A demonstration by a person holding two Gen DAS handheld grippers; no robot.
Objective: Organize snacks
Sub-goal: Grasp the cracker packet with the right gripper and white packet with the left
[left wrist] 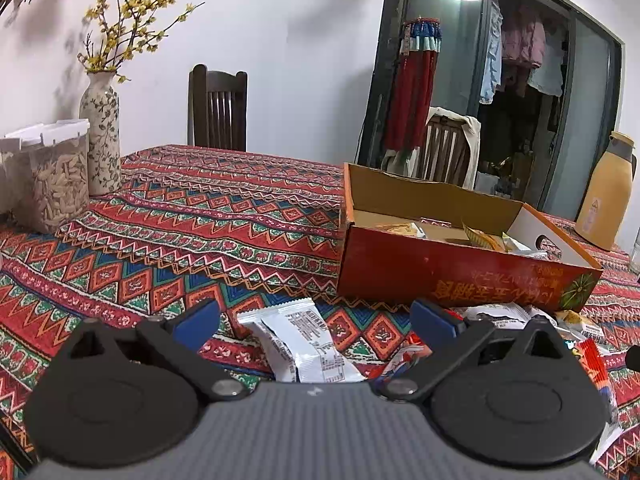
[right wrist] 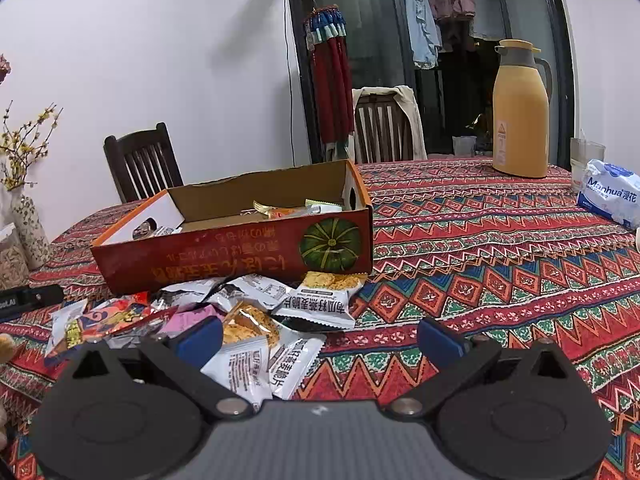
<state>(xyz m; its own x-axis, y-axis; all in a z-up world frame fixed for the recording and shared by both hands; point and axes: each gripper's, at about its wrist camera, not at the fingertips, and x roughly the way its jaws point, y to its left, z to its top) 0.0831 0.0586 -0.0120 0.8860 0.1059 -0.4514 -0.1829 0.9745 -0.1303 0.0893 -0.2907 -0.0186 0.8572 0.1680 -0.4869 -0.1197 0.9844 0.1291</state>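
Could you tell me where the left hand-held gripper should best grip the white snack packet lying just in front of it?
Probably across its narrow width at mid-body. The white snack packet lies flat, pointing away between the open fingers of the left hand-held gripper, so come down from above, straddling both long edges.

The red box (right wrist: 232, 256) near wall hides most of the packets inside; only a few tops (right wrist: 288, 210) show. The white packet (left wrist: 308, 344) runs under the left gripper's body, and the tissue pack (right wrist: 612, 196) is cut by the frame edge
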